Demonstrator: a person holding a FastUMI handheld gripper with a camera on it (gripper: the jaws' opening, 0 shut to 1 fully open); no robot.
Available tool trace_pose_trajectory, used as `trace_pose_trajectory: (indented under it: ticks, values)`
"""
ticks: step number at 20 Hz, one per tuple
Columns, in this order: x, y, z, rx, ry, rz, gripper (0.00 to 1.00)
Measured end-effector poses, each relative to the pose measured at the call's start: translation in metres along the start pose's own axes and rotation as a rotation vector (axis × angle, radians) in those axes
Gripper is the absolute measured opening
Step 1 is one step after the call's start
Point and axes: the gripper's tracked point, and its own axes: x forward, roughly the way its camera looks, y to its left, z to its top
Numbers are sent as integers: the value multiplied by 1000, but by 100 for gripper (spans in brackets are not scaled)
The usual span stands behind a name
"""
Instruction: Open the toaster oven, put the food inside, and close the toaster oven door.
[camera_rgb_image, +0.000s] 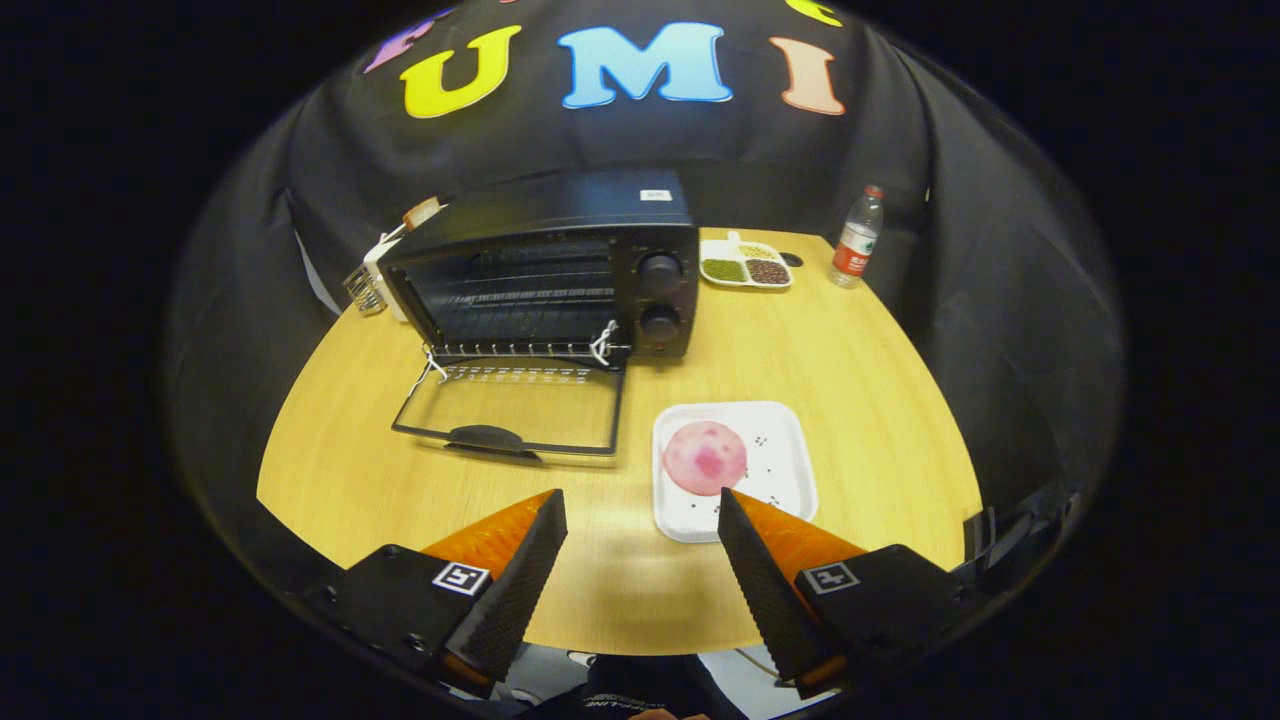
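Light wood tabletop (860, 400) spreads out under me, rounded at its edges, with the booth's black cloth wall hanging behind it. Closest to my camera, the gripper (640, 505) hovers above the near edge of the table with its fingers spread wide and nothing between them; bare wood shows in the gap. I see a square marker tag on the body behind each finger.

Just ahead of the right fingertip sits a white square tray (775, 490), and that tip overlaps the tray's near edge in my view, though I cannot tell if it touches. On the tray lies the food, a round pink bun (705, 457), toward the tray's left side, with a few dark specks scattered beside it.

Left of the tray and a little farther off, the toaster oven door (510, 410) lies folded down flat on the table, handle toward me. Beyond it stands the black toaster oven (560, 265), cavity open, wire rack visible, two knobs on its right panel.

Farther back, right of the oven, rests a divided dish of beans (746, 264), then a plastic water bottle (858, 238) near the table's far edge. A small wire rack (366, 288) stands behind the oven's left side.
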Motion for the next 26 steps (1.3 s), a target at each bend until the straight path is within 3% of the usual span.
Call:
trace_pose_trajectory:
  ticks: [5, 9, 18, 26]
  values:
    - [-11, -67, 13, 115, -12, -56, 98]
    - [13, -103, 10, 118, 33, -63, 98]
    - [77, -124, -4, -35, 215, 96, 97]
    - [116, -130, -14, -49, 329, 174, 98]
